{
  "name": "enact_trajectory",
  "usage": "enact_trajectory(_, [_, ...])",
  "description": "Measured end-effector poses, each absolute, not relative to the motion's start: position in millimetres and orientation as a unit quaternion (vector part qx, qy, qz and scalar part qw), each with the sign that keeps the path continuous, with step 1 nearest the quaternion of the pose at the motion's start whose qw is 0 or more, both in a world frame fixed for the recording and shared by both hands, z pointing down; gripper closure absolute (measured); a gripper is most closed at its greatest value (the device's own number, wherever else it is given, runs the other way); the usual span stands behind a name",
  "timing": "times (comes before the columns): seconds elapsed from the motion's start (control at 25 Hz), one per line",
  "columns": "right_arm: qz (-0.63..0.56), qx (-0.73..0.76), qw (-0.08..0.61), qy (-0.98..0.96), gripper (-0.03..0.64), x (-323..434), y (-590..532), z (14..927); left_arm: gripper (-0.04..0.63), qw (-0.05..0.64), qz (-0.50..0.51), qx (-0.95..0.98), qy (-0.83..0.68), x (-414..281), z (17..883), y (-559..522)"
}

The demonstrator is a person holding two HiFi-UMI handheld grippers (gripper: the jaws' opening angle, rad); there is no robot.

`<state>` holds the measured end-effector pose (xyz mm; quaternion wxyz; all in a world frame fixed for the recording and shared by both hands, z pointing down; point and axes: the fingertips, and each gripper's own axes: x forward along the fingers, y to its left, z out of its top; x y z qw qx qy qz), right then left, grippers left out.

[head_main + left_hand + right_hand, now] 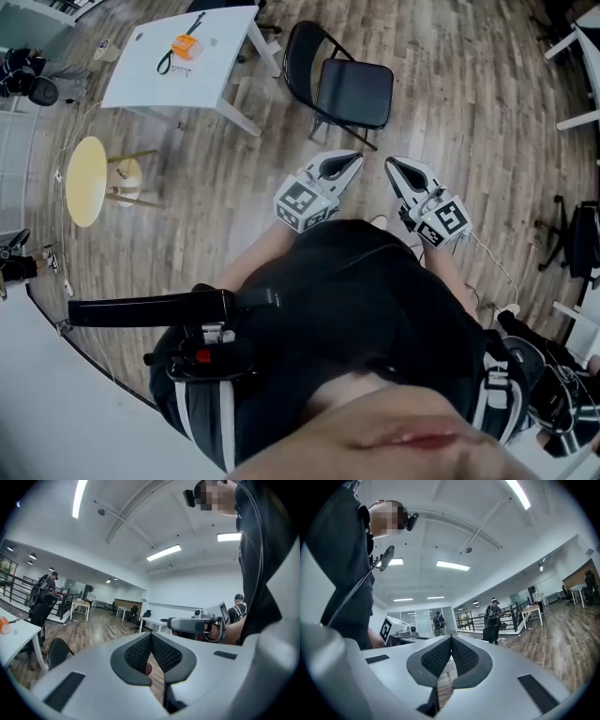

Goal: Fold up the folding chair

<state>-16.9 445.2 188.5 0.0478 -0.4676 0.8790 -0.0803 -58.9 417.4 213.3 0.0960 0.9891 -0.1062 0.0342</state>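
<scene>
A black folding chair [342, 82] stands unfolded on the wood floor, seat flat, just beyond both grippers in the head view. My left gripper [351, 161] is held level in front of my body, its jaws shut with nothing between them. My right gripper [393, 165] is beside it, also shut and empty. Both tips stop short of the chair's front legs and do not touch it. In the left gripper view the chair's back [58, 651] shows at the lower left past the closed pads [161, 653]. The right gripper view shows its closed pads [440, 656] and the room only.
A white table [183, 56] with an orange object [187, 46] stands to the chair's left. A round yellow stool [86, 180] is further left. White desks [581, 56] and an office chair [577, 239] line the right side. Other people stand far off across the room.
</scene>
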Motion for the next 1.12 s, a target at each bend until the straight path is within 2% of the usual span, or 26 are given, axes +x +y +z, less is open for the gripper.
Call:
enact_trajectory(0.48, [-0.072, -0.481, 0.059, 0.872, 0.609, 9.8, 442.4, 185.6, 0.591, 0.082, 0.039, 0.99, -0.111, -43.9, 212.4, 416.4])
enact_trajectory(1.12, [-0.074, -0.437, 0.036, 0.895, 0.607, 70.0, 461.7, 207.9, 0.591, 0.095, 0.065, 0.983, -0.141, 27.7, 228.2, 442.9])
